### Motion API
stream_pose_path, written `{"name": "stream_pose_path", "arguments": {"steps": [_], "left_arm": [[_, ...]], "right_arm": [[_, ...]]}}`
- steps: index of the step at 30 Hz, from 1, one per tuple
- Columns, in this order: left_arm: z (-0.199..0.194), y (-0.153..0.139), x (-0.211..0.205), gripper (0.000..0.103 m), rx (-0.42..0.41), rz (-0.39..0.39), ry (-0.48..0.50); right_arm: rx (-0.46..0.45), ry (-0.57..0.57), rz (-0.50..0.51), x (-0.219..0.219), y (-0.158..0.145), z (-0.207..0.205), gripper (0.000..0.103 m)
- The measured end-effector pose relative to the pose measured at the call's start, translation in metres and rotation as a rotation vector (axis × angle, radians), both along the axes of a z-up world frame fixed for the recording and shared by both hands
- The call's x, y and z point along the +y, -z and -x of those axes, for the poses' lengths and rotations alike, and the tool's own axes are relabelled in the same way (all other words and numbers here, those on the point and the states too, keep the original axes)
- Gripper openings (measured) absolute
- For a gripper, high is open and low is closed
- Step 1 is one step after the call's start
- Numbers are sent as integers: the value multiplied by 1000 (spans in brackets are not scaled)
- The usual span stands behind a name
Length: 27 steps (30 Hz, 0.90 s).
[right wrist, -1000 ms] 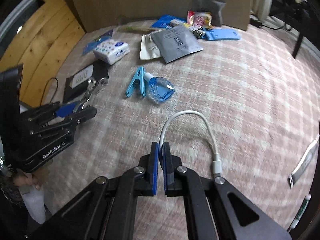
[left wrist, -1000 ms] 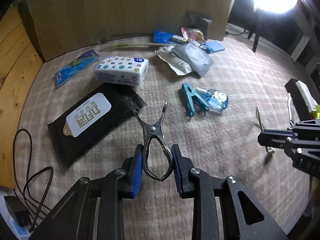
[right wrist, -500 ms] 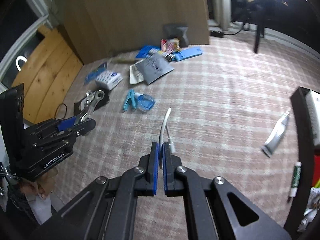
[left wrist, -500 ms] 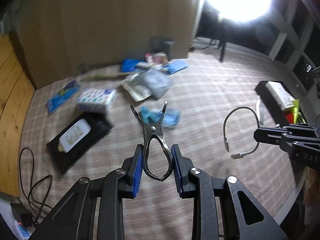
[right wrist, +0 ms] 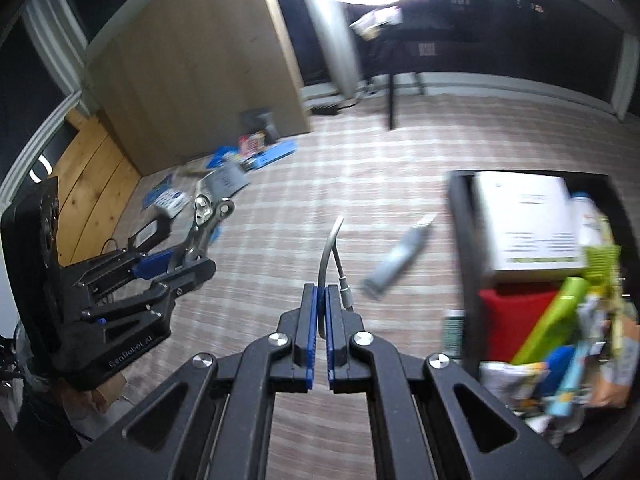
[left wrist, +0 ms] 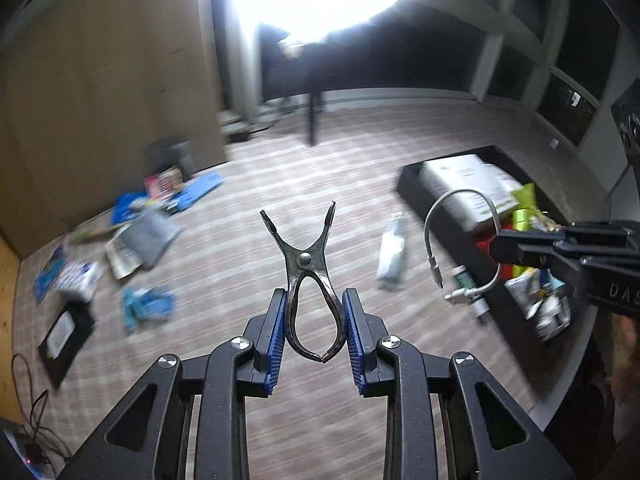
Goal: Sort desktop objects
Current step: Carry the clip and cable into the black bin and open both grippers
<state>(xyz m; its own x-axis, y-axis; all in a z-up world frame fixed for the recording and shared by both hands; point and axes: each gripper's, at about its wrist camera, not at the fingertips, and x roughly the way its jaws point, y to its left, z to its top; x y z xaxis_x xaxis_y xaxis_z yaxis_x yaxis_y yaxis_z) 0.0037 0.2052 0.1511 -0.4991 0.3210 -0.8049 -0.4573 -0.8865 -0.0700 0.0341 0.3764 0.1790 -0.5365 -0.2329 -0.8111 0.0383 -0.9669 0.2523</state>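
Note:
My left gripper (left wrist: 314, 320) is shut on a metal clip (left wrist: 306, 276), held upright in the air above the checked tablecloth; it also shows in the right wrist view (right wrist: 200, 232). My right gripper (right wrist: 320, 320) is shut on a short white cable (right wrist: 330, 248), whose loop and plug ends hang in the left wrist view (left wrist: 460, 240). The right gripper (left wrist: 520, 246) is near a black box (right wrist: 460, 240) full of sorted items at the right.
A grey tube (right wrist: 396, 260) lies on the cloth left of the box. Blue clip, tissue pack, black wipes pack (left wrist: 64, 332), pouches and blue packets lie at the far left. A wooden panel stands behind. A bright lamp glares overhead.
Both grippers have lifted and swung right, away from the left pile, towards the black box. Each has kept its hold on its object.

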Motion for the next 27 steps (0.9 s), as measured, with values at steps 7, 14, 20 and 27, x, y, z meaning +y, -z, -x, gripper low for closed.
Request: {"name": "stream_pose_path", "arguments": {"steps": [7,14,20,27], "left_arm": [[-16,-10,104,26,10,-25,94],[-33,-10,191,26,4,-35,199],[-49,-6,251,26,-3,-28,270],[-58,1,284,48,-13,-1,296]], "right_arm": [[26,124,-38,103,-17,-25,4],[26,238,-75,194,-22,-45,4],[2,302,-90,240,-12,-59,4],[-44,318,-102,254,2,-62,21]]}}
